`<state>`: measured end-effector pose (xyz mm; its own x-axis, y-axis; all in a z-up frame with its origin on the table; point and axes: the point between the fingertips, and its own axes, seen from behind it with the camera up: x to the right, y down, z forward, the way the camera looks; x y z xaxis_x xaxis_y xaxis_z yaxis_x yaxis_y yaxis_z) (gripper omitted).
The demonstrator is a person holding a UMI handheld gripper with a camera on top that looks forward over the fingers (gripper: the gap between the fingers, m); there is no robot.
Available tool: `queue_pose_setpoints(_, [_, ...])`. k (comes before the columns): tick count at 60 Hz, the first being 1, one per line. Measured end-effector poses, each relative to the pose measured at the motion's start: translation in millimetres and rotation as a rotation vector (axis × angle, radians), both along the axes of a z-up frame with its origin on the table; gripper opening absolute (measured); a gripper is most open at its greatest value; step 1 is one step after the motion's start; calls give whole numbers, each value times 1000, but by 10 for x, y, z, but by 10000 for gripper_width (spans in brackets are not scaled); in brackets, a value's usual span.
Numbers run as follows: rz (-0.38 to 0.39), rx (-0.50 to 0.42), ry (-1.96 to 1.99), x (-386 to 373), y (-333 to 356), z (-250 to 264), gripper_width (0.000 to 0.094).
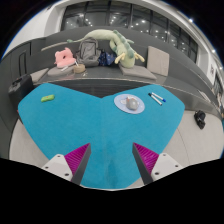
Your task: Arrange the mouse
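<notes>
A white computer mouse (131, 102) rests on a round grey mouse pad (126, 102) on the blue table (90, 125), well beyond my fingers and a little to the right. My gripper (111, 160) is open and empty, with the blue tabletop showing in the wide gap between the two magenta pads. The left finger (76, 160) and the right finger (146, 158) hang over the table's near edge.
A blue pen (156, 98) lies just right of the mouse pad. A small green thing (46, 98) lies at the table's far left. Behind the table, a grey counter holds a pink plush toy (65, 59), a grey bag (87, 52) and a green plush toy (120, 46).
</notes>
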<state>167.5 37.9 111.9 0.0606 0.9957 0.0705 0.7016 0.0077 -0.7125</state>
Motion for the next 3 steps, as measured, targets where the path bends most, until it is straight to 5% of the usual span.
queue_pose_setpoints(3, [6, -3, 3, 23, -20, 3, 848])
